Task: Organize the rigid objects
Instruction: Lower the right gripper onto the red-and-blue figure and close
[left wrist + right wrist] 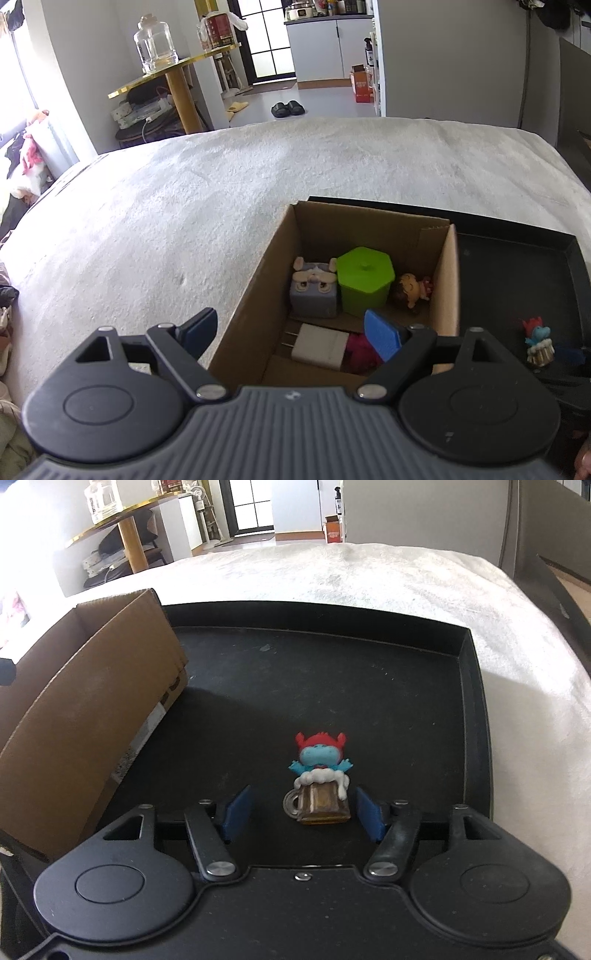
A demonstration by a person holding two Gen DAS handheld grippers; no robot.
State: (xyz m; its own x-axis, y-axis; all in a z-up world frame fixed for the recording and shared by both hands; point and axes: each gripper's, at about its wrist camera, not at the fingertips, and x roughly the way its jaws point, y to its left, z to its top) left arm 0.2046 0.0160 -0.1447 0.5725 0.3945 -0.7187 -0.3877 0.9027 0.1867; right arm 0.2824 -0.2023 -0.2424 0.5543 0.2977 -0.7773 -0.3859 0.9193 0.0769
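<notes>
Two grippers are in my feeds, and neither is holding anything. My right gripper hangs low over the black tray, and the small figurine — a blue creature with a red horned cap sitting in a foamy brown mug — stands upright on the tray floor between its blue pads. Both pads stand clear of the toy: there is a wide gap on the left side and a narrow one on the right, so the jaws are released around it, not clenched.

My left gripper is spread wide with nothing between its fingers. It hovers over the near-left corner of the cardboard box; one fingertip is outside the box wall above the white blanket, the other is over the box interior. Inside the box I can see a grey-blue cube toy with ears, a green hexagonal lidded container touching it on the right, and a little doll lying against the right wall. Nearer to me lie a white charger plug and something magenta (partly hidden by the finger, so I cannot tell what it is).

The box sits on the left part of the tray, its right wall just beside the open tray floor, and the tray rests on the blanket. From the left camera the same figurine shows at the far right — well apart from the box.
</notes>
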